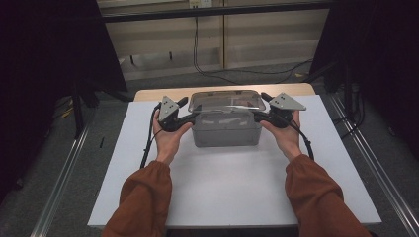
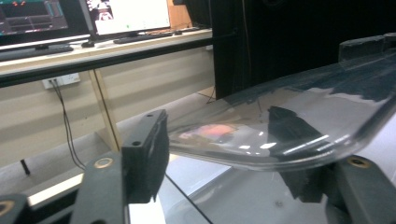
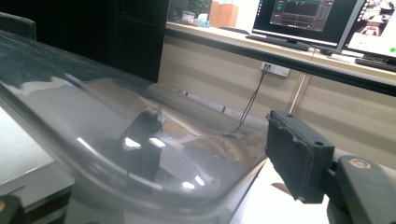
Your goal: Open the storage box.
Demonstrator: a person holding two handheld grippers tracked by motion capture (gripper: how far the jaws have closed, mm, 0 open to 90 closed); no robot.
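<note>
Lid-lifting step at frame centre: left gripper and right gripper straddle the clear lid of the grey box, jaws spread, not yet pinching; next, close evenly.

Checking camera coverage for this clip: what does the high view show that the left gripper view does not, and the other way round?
The high view alone takes in the whole setup: the white table, the grey box body under the clear lid, both orange sleeves, and the right hand-held gripper at the lid's right end.

The left gripper view alone shows the monitors on the desk behind, the wall socket, and the lid's edge running between the jaw pads.

Shared: the clear lid and the left hand-held gripper.
</note>
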